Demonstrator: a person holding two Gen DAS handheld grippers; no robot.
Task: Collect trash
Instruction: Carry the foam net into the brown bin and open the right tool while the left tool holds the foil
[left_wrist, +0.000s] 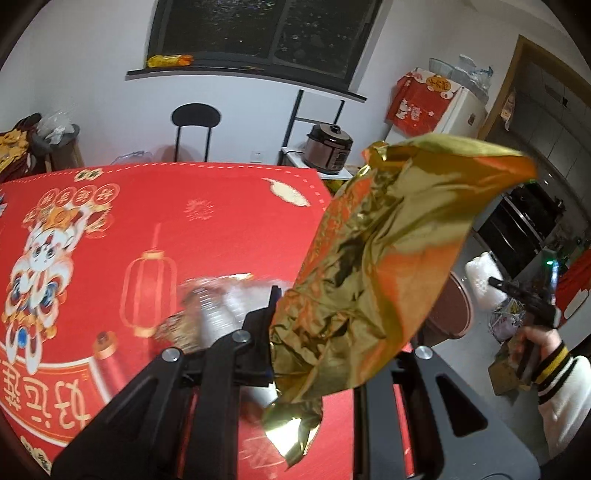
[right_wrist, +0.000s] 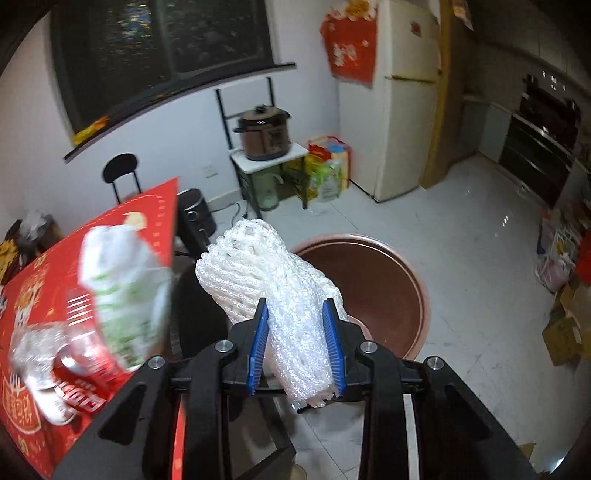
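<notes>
white foam net (right_wrist: 269, 291) pinched crosswise between right gripper (right_wrist: 297, 345) pads, long axis running up and away, brown basin (right_wrist: 406, 280) just beyond and below. gold foil wrapper (left_wrist: 373, 266) clamped in left gripper (left_wrist: 291, 332) over red table (left_wrist: 221, 229); right one nearer basin.

Indoor light is falling evenly from above; the window (right_wrist: 162, 48) is showing black. Glare is spotting the white floor tiles (right_wrist: 480, 229) right of the brown bin (right_wrist: 417, 295) and flashing off the gold foil wrapper (left_wrist: 369, 258). Motion blur is smearing the items on the red tablecloth (right_wrist: 155, 210) left of the bin. Straight lines are bowing toward both frames' edges, and dark vignetting is rounding the corners. The black arms below the bin are sitting in shadow.
</notes>
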